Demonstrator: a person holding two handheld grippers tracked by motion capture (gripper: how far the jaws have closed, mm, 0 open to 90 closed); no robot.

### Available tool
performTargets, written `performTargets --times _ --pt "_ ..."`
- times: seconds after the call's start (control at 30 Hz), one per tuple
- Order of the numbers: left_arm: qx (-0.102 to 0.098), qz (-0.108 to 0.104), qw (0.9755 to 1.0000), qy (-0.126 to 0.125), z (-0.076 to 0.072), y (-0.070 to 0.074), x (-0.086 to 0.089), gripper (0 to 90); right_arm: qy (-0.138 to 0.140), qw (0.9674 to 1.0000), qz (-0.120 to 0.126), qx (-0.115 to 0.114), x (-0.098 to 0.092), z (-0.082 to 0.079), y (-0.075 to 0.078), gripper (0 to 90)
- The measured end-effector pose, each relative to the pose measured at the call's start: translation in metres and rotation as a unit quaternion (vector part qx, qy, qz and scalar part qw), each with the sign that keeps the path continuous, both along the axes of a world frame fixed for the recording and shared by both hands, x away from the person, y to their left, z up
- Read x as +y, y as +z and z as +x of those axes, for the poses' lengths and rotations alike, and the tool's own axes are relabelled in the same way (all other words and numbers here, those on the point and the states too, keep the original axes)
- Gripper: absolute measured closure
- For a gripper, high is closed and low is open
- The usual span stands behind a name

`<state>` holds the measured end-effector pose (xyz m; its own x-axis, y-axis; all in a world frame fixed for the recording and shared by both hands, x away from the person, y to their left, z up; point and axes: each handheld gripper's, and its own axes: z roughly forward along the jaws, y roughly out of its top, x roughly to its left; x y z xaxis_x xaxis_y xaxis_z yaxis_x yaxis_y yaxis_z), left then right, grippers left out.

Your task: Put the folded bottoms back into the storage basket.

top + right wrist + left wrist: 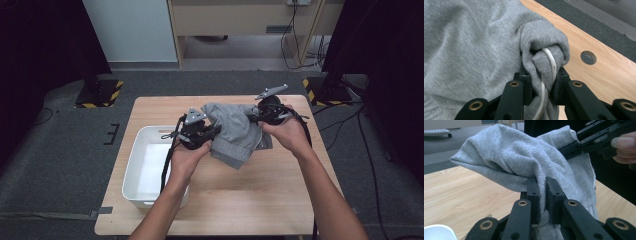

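A grey knitted garment (234, 131) hangs bunched between both grippers above the wooden table (240, 200). My left gripper (216, 131) is shut on a fold of the grey garment (524, 162); its two black jaws pinch the cloth tight. My right gripper (256, 119) is shut on the other side of the grey garment (469, 50), with a bunched fold and a white drawstring (551, 60) caught between the jaws. In the left gripper view the right gripper (574, 145) and fingers of the person's hand (624, 147) show at the upper right.
A white plastic bin (137, 172) stands on the left part of the table, under the left forearm. A round hole (588, 57) is cut in the tabletop near its edge. Black stands with yellow-striped bases (100, 92) flank the table on the carpet.
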<state>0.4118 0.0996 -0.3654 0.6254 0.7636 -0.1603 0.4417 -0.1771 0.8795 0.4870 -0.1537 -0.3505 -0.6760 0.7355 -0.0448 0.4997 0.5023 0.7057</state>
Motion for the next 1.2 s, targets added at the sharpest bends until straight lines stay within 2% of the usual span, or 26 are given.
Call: performTargets --times 0.17,0.5,0.67,1.2 --pt "0.006 -0.006 1.0 0.002 0.002 -0.001 0.006 82.3 0.003 1.0 -0.001 0.003 0.004 0.002 -0.001 75.3" --pt "0.0 -0.006 1.0 0.007 0.0 0.003 0.016 82.3 0.008 1.0 -0.004 0.001 0.015 0.004 0.005 75.3" --pt "-0.001 -0.008 0.9999 0.008 -0.002 0.007 0.024 82.3 0.011 0.9999 0.002 0.001 0.02 0.003 0.008 75.3" --pt "-0.009 -0.01 0.9997 0.02 -0.008 0.015 0.051 82.3 0.027 0.9996 -0.009 -0.003 0.051 0.004 0.021 75.3"
